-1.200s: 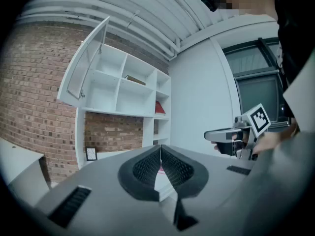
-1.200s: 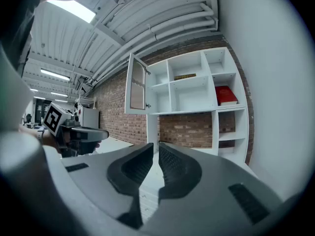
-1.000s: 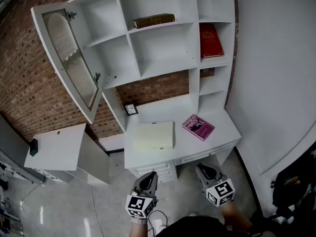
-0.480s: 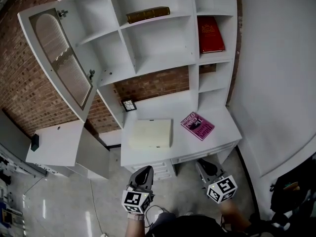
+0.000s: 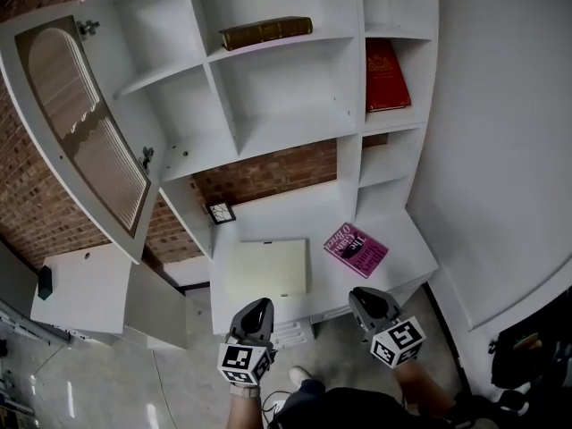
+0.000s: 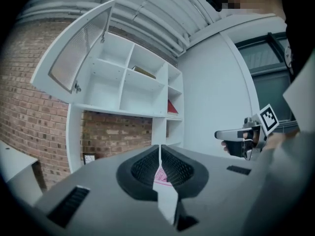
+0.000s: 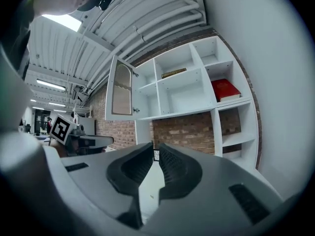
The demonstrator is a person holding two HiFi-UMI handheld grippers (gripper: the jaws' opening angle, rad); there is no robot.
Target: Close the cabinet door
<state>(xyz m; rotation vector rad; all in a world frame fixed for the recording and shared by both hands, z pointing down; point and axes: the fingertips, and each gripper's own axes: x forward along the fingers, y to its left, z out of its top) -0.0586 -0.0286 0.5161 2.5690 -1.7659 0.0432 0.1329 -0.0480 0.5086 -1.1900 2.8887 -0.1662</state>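
The white cabinet door with an arched ribbed-glass panel (image 5: 82, 137) stands swung wide open at the upper left of the white shelf unit (image 5: 286, 92). Below it, a cream flat folder (image 5: 265, 269) and a magenta book (image 5: 356, 248) lie on the white tabletop (image 5: 407, 250). We hold our left gripper (image 5: 254, 313) and right gripper (image 5: 365, 300) near the tabletop's front edge, well apart from the door. The fingers of both are pressed together and empty.
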